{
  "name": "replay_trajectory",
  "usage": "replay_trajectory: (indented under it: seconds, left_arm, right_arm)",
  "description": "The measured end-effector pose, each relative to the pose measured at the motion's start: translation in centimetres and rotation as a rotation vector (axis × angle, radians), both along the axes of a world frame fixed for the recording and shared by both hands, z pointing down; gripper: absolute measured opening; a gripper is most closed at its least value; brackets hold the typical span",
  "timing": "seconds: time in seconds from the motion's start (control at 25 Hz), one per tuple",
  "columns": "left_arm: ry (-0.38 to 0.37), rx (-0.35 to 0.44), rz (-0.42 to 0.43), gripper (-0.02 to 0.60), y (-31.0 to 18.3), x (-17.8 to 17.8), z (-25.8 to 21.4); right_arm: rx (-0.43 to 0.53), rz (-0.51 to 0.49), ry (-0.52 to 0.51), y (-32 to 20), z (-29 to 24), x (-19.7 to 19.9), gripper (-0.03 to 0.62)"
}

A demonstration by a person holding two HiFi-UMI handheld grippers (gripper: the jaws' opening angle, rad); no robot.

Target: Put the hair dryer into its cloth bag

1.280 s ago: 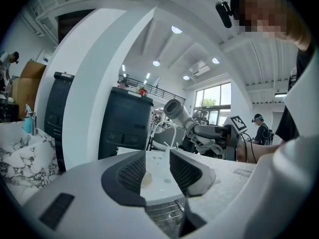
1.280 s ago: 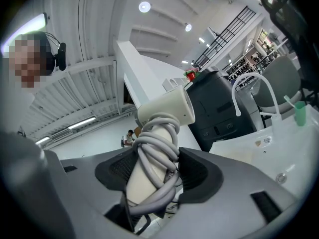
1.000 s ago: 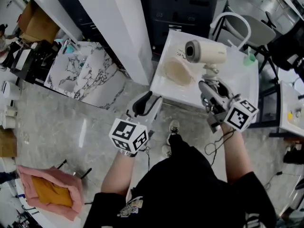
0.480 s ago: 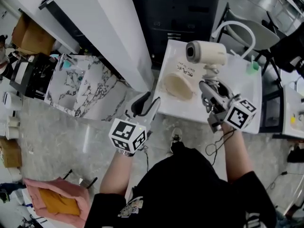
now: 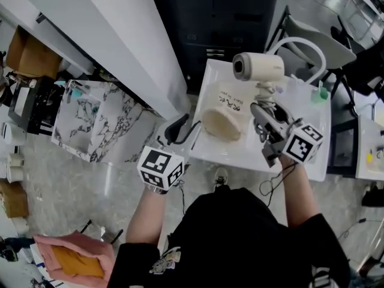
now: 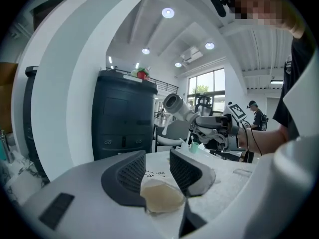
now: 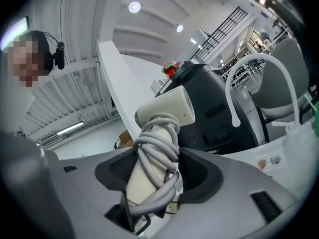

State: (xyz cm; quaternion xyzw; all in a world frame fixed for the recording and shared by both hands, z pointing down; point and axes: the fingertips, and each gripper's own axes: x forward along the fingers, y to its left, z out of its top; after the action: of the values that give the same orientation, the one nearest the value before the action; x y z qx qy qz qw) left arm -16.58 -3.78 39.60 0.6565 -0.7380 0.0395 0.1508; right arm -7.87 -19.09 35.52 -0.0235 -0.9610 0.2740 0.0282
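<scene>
Right gripper view shows the right tool (image 7: 155, 176) clenched on the dryer (image 7: 167, 111), gripping its handle, which is wrapped in grey cord (image 7: 158, 148); the barrel stands above the jaws. Head view shows the dryer held over the white table (image 5: 303, 152). The left tool (image 6: 152, 171) is released, jaws apart with nothing gripped, near the table's edge. It points toward the beige bag (image 5: 223, 123) lying on the table.

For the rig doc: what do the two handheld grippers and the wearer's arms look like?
Left gripper and right gripper: light grey moulded bodies, dark textured pads, each with a white cube of black square markers. A thin dark cable hangs from the right one. Black short-sleeved T-shirt, forearms bare.
</scene>
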Motion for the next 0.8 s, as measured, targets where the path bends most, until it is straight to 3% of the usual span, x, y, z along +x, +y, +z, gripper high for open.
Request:
replay_trajectory:
  seconds: [0.36,0.56,0.8]
  left_arm:
    - [-0.042,-0.077,0.068,0.141,-2.9,-1.3,2.0]
    - [-0.04,-0.14,0.134,0.143,-3.9,-1.8,4.2]
    - [-0.094,-0.25,0.286,0.153,-5.2,-2.5,7.7]
  right_arm:
    - [-0.02,0.003,0.013,-2.2,0.9,-1.9,0.253]
    - [-0.055,0.053,0.044,-3.3,2.2,-2.0,0.253]
    - [-0.083,0.124,0.073,-3.6,3.6,-2.7,0.253]
